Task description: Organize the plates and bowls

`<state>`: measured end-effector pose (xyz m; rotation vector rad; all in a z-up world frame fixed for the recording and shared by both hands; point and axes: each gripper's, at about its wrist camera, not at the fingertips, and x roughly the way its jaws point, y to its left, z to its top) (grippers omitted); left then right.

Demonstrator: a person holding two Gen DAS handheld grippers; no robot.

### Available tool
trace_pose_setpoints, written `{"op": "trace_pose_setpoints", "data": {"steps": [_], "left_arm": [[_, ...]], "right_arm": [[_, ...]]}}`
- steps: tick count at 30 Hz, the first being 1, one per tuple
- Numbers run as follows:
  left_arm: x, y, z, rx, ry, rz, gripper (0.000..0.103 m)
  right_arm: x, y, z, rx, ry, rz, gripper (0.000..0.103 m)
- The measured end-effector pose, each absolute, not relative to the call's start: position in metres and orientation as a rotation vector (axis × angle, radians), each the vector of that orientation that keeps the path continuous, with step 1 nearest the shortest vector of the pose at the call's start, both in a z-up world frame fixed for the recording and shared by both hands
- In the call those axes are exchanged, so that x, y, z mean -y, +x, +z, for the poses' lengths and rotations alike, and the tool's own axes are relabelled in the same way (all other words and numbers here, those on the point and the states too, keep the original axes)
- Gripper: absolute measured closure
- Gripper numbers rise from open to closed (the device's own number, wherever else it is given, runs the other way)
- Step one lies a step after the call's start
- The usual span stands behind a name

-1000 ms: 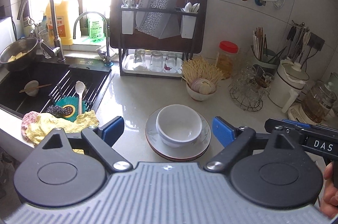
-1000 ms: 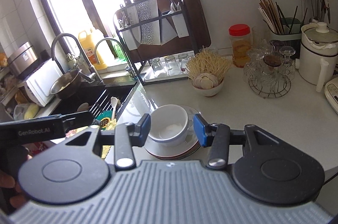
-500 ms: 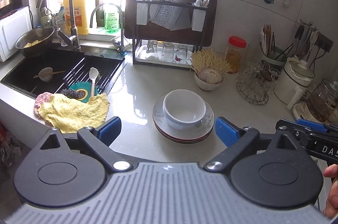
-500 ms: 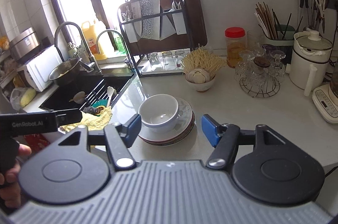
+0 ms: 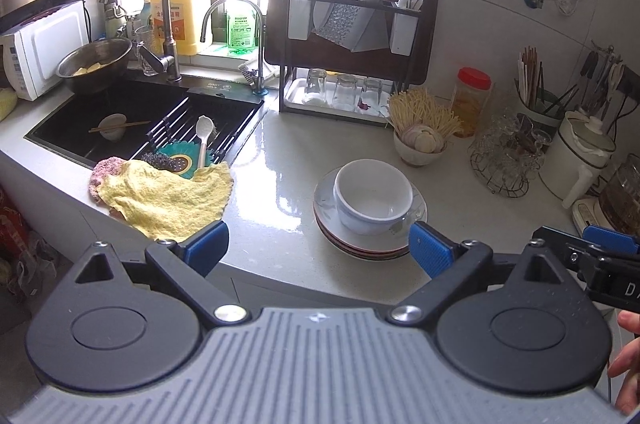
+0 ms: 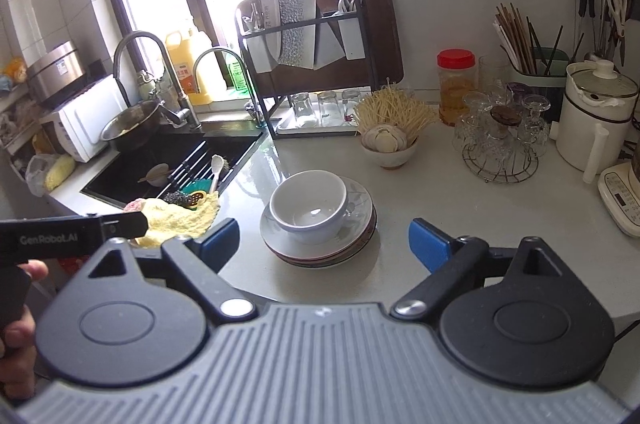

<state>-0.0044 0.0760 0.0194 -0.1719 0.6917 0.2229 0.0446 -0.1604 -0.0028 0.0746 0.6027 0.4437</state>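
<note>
Glossy counter (image 5: 288,159), round white bowl (image 5: 374,193)

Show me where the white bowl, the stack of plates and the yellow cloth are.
white bowl (image 6: 308,209): right wrist view, inner floor.
stack of plates (image 6: 360,199): right wrist view, top plate's bare rim.
yellow cloth (image 5: 168,195): left wrist view, middle.
</note>
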Motion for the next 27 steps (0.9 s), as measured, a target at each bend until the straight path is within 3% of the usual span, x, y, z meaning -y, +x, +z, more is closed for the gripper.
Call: {"op": "trace_pose_setpoints", "data": {"steps": [27], "left_arm": [[-0.076,0.003,0.008,-0.732,-0.145,0.156,0.004]], "right_arm": [[0.161,0.039,-0.004,-0.593,0.07,0.414,0.01]]}}
